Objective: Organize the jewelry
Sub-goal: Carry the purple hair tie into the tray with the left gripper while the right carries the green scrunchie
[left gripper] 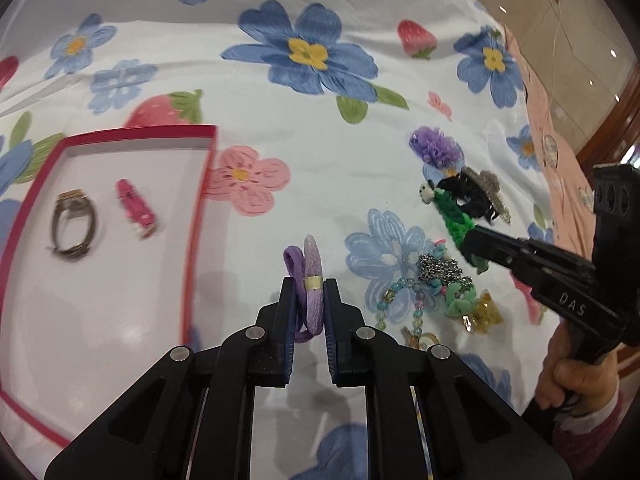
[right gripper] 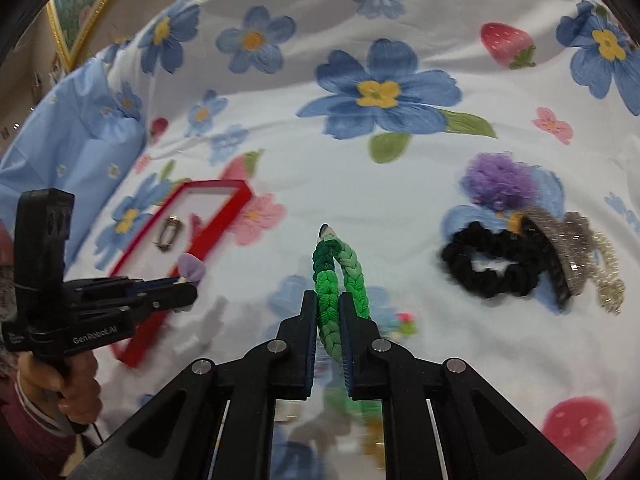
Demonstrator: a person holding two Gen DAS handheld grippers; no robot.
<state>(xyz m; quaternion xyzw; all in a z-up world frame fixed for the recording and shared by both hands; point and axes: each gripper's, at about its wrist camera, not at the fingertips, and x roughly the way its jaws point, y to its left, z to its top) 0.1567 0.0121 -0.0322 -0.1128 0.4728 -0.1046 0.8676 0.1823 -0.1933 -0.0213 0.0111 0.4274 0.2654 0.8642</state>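
In the left wrist view, the left hand-held gripper pinches a lilac fabric hair band above the flowered bedsheet, right of the red-rimmed white tray. In the right wrist view, the right hand-held gripper clamps a green braided hair band, left of a black scrunchie.

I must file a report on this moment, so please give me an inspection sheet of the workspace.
Surface: floral bedsheet, wrinkled.
Job's things: red tray holds a watch and a pink clip; black scrunchie, purple pompom, silver claw clip lie loose.
Clutter: mixed bead pile.
Grippers: left hand-held gripper shut on purple hair tie; right hand-held gripper shut on green braided band.
Cables: a thin black cord below the left hand; nothing else seen.
Surroundings: blue pillow, framed picture.
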